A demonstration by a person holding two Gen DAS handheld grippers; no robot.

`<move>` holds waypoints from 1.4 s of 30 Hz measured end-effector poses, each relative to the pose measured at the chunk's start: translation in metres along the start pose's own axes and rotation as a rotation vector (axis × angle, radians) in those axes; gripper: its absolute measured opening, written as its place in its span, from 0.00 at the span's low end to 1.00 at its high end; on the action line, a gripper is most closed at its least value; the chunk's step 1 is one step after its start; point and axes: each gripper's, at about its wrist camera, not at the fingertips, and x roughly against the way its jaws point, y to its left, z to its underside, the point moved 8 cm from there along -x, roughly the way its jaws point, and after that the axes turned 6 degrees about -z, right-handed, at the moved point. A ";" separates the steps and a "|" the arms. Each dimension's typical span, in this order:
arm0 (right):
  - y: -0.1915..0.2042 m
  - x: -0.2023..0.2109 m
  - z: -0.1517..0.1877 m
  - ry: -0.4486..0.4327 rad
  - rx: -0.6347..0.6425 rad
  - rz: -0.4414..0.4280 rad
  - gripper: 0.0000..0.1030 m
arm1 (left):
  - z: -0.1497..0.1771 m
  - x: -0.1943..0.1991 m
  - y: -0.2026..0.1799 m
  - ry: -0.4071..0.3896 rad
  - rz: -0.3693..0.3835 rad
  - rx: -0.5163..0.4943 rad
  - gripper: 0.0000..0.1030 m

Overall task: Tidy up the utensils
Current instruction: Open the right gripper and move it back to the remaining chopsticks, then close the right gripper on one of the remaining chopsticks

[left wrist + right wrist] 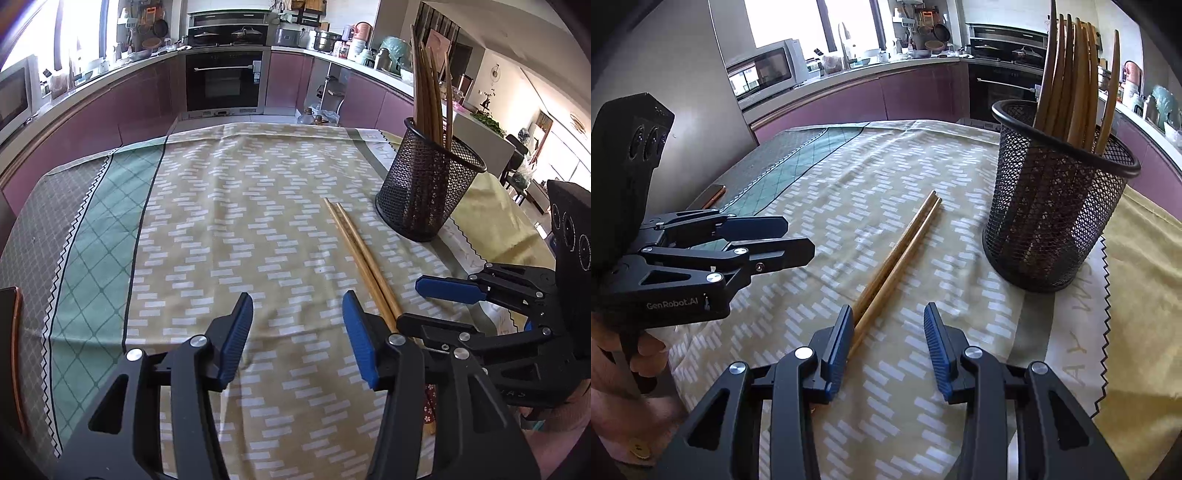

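Two wooden chopsticks point(360, 251) point(905, 251) lie side by side on the patterned tablecloth point(229, 206). A black mesh holder point(428, 184) point(1056, 206) stands upright to their right, with several more chopsticks point(1067, 81) in it. My left gripper point(297, 299) is open and empty; the pair lies just right of its right finger. My right gripper point(887, 310) point(417, 302) is open low over the pair's near end, which runs along the inside of its left finger point(842, 332). Neither pad presses on the chopsticks. My left gripper point(798, 240) also shows at the left of the right wrist view.
A hand point(613, 369) holds the left gripper. A flat copper-edged device point(714, 195) point(14, 350) lies near the table's left edge. Beyond the table's far edge are purple kitchen cabinets and an oven point(223, 79). The cloth hangs over the right edge past the holder.
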 end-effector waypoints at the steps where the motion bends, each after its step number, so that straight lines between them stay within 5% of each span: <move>1: 0.000 0.000 0.000 0.002 0.000 0.007 0.36 | 0.001 0.001 0.000 0.000 -0.001 -0.001 0.49; 22: -0.027 0.009 0.004 0.040 -0.085 0.010 0.34 | 0.004 -0.019 -0.053 0.039 0.091 -0.122 0.51; 35: -0.027 0.005 0.002 0.040 -0.066 0.047 0.30 | 0.010 -0.025 -0.061 0.052 0.042 -0.143 0.23; 42: -0.025 -0.007 -0.010 0.037 -0.036 0.072 0.23 | 0.013 -0.022 -0.056 0.063 0.042 -0.125 0.18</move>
